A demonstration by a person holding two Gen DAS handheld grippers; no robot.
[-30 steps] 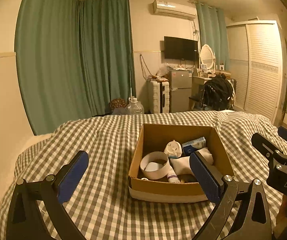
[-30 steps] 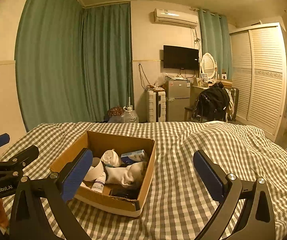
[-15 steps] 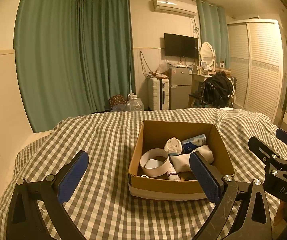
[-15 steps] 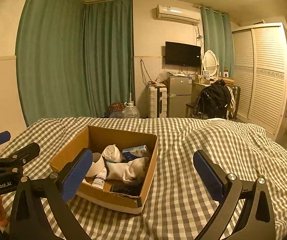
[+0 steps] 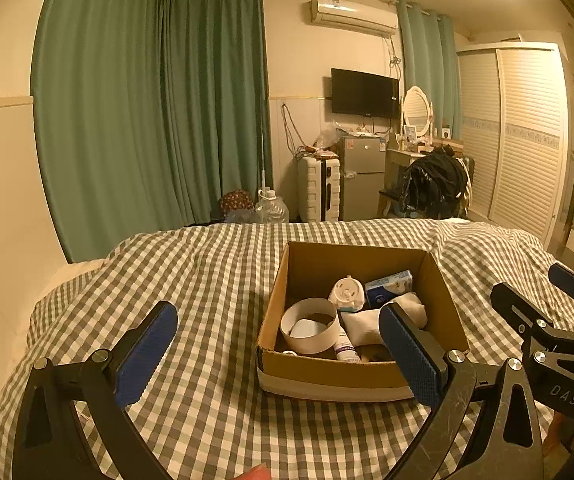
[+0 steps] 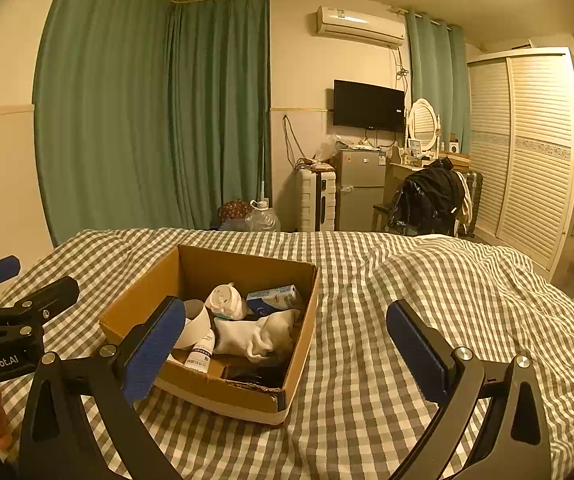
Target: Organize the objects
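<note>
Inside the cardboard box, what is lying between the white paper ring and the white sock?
In the left wrist view, a small white bottle lies between the paper ring and the sock, inside the cardboard box.

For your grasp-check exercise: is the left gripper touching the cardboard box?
Apart. The right wrist view shows the left gripper held off the cardboard box, with checked bedspread visible between them.

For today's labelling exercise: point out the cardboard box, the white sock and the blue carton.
cardboard box [image 5: 327, 372], left wrist view, near outer wall.
white sock [image 6: 247, 336], right wrist view, middle of the fabric.
blue carton [image 5: 389, 286], left wrist view, upper face.
</note>
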